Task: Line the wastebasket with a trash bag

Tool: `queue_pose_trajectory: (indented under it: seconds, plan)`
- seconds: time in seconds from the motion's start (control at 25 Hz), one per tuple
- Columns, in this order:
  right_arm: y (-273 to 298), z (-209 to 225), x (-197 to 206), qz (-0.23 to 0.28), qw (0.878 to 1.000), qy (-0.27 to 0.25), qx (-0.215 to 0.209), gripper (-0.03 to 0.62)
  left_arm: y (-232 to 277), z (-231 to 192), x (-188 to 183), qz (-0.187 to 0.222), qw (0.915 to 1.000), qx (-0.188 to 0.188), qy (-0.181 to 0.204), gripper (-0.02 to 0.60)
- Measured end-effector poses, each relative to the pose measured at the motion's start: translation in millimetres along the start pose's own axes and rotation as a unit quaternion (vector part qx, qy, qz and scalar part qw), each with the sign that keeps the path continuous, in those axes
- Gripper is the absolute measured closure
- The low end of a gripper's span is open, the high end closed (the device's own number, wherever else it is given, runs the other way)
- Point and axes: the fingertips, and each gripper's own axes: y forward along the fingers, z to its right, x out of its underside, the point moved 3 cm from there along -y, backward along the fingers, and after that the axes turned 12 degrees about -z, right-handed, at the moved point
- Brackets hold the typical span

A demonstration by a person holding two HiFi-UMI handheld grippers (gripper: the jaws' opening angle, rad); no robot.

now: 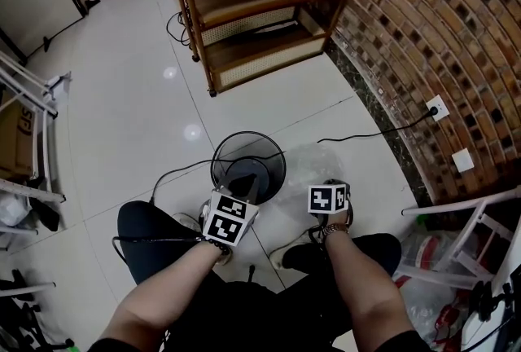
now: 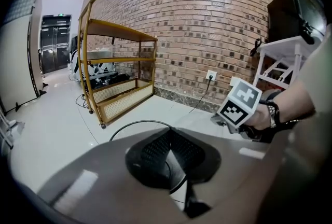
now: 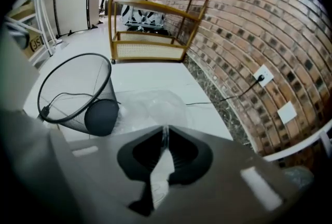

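A black wire-mesh wastebasket [image 1: 248,165] lies tilted on the pale floor tiles, its open rim [image 3: 72,88] facing me. My left gripper [image 1: 242,183] is at the near side of that rim. In the left gripper view its jaws [image 2: 169,133] are shut on the thin rim wire [image 2: 139,123]. A clear trash bag [image 1: 316,163] lies crumpled on the floor to the right of the basket. My right gripper [image 1: 330,194] hovers over its near edge. Its jaws [image 3: 165,127] are shut on a fold of the clear film [image 3: 150,106].
A wooden shelf rack [image 1: 260,8] stands beyond the basket. A curved brick wall [image 1: 440,33] runs along the right, with a socket [image 1: 437,107] and a black cable [image 1: 366,134] on the floor. A white frame [image 1: 464,236] stands at the right, another cable [image 1: 167,178] at the left.
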Motion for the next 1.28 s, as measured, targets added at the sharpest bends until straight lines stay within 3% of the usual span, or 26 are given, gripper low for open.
queue_pose_trajectory:
  seconds: [0.52,0.8,1.0,1.16,1.28]
  plan:
    - [-86,37,-32,0.053,0.999,0.001,0.000,0.591,-15,15,-11,0.017,0.9997,0.018,0.004,0.577]
    - [-135,52,-48,0.079,0.997,-0.013,-0.003,0.591,-14,31,-14,0.013,0.9979,0.064,-0.006,0.570]
    - [-176,63,-63,0.105,0.994,-0.012,0.000,0.591,-5,38,-11,0.003,0.9939,0.102,-0.042,0.455]
    - [-211,62,-76,0.127,0.992,-0.027,-0.005,0.591,-3,47,-7,-0.004,0.9886,0.132,-0.072,0.406]
    - [-233,60,-86,0.147,0.988,-0.038,-0.013,0.591,-1,49,-1,-0.008,0.9790,0.159,-0.127,0.378]
